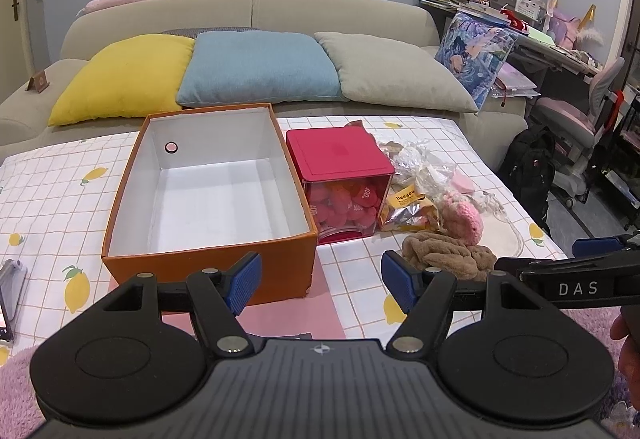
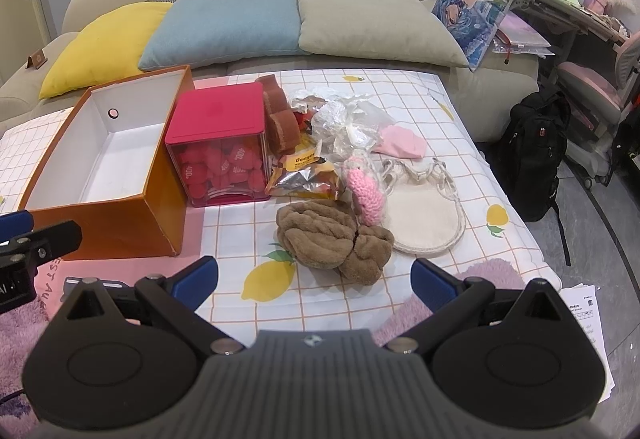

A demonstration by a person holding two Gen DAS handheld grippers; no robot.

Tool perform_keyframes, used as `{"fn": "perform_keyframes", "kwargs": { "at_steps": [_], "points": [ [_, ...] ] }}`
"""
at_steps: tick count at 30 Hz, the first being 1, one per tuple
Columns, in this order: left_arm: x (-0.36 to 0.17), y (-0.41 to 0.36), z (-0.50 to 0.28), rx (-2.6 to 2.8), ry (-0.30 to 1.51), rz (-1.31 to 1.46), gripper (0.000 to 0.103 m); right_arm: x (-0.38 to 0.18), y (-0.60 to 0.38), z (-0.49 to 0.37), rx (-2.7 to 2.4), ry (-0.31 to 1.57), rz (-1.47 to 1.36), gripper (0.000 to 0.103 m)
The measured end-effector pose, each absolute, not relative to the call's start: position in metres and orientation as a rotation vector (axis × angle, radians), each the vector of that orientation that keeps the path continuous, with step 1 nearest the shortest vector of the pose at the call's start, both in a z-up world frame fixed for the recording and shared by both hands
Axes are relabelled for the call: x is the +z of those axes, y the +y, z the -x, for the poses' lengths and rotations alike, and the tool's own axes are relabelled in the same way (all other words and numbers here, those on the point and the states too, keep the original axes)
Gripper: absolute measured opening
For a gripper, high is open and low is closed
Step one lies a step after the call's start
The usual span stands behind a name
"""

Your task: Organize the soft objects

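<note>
Hovering wide open and empty, the right claw (image 2: 314,275) faces the fuzzy brown plush bundle (image 2: 334,237); next, grasp it for the empty orange cardboard box (image 2: 108,227); left claw (image 1: 320,279) likewise open, empty.

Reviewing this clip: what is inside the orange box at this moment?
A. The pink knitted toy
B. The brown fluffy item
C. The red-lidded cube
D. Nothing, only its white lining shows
D: the orange box shows a bare white floor, while the brown fluffy item lies outside on the tablecloth.
</note>
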State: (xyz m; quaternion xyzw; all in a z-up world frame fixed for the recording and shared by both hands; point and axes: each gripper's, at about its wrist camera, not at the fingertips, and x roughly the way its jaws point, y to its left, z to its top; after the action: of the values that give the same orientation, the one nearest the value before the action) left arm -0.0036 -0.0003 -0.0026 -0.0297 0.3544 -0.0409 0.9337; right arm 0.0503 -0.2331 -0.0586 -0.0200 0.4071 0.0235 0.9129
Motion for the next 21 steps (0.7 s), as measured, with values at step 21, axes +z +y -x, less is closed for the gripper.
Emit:
{"fn": "perform_keyframes", "kwargs": {
  "at_steps": [21],
  "points": [
    [-0.037, -0.058, -0.077, -0.428, 0.889, 0.236, 0.089, -0.095, -0.313, -0.097, -0.017, 0.904, -0.016, 0.06]
  ]
}}
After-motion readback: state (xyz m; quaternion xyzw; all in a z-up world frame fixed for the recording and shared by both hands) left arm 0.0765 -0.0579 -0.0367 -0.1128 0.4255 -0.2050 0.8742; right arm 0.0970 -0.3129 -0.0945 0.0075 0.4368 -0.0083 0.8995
